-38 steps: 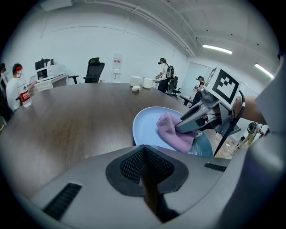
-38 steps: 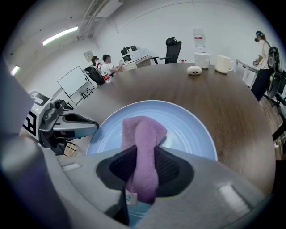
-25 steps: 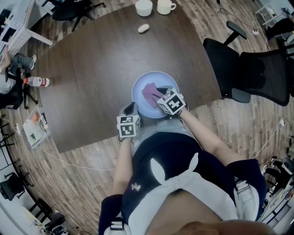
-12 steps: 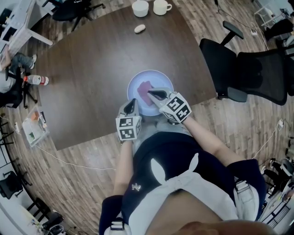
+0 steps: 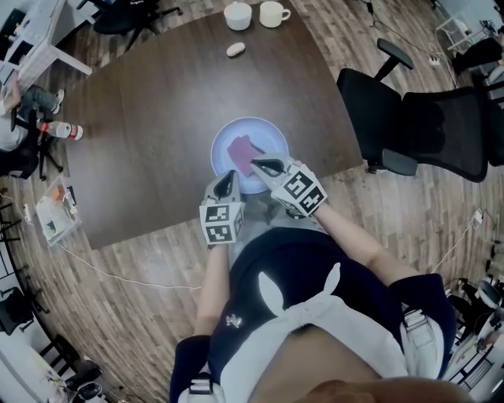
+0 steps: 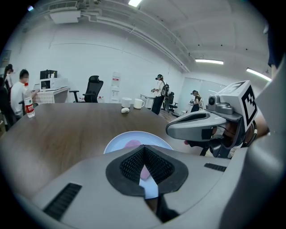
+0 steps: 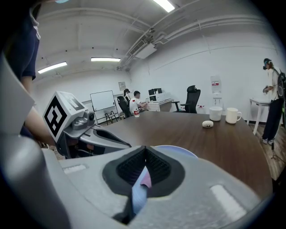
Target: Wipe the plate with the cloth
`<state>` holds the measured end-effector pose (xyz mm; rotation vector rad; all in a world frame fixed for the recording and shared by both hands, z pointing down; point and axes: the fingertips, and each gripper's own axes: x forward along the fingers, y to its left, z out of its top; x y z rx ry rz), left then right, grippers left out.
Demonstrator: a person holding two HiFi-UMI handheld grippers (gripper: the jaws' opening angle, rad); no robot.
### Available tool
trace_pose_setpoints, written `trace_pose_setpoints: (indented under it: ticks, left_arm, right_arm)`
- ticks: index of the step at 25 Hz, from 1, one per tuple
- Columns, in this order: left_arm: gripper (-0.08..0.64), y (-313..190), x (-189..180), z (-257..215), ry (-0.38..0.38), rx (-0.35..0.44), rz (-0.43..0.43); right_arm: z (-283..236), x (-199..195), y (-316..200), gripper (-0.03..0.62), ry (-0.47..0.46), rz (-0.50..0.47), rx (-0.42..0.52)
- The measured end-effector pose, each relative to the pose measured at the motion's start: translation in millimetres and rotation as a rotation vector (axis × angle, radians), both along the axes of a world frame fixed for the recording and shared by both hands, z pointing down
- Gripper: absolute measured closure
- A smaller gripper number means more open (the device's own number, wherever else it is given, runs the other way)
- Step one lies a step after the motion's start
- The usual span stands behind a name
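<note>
**Both hand-held grippers clenched and empty above the plate, cloth lying on it**

Edges/room: dark brown wooden tabletop [image 5: 157, 118] is wide and bare ahead of and to the left of both tools. Its near edge runs just behind the jaw tips, under the marker cubes. The black office chair [image 5: 409, 118] stands off the tabletop's right edge, well to the right of the right hand-held gripper [image 5: 258, 164]. Two white cups [image 5: 253, 13] and a small white oval object [image 5: 235, 49] sit at the far edge, well ahead. The clear plastic bottle [image 5: 63, 130] stands far left.

Pose: both bare forearms reach forward from the torso, side by side. Both tools tilt nose-down toward the round pale-blue plate [image 5: 272, 138]. The left hand-held gripper [image 5: 229, 176] has its tip over the plate's near rim. The right tip is over the plate, just right of the pink cloth [image 5: 240, 147].

Grip: left jaws pressed together, nothing between them. Right jaws fully together, nothing held. Plate and cloth show only through the gap behind the pads. The cloth lies flat on the plate, just ahead of both tips, clear of them.
</note>
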<state>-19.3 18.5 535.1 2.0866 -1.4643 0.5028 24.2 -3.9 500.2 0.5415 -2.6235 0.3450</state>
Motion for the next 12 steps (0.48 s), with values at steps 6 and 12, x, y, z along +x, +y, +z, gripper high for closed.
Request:
trace_pose_setpoints:
  ticks: [6,12]
  left_arm:
    - [0.555,11.8,18.9,-5.8,0.012,0.020,-0.004]
    - [0.555,28.1,25.6,-9.3,0.015,0.021,-0.024]
  right_arm:
    - [2.3,15.2,13.2,0.594,0.009,-0.002,-0.003]
    - [5.8,23.4,26.8,0.594,0.017,-0.010,-0.014]
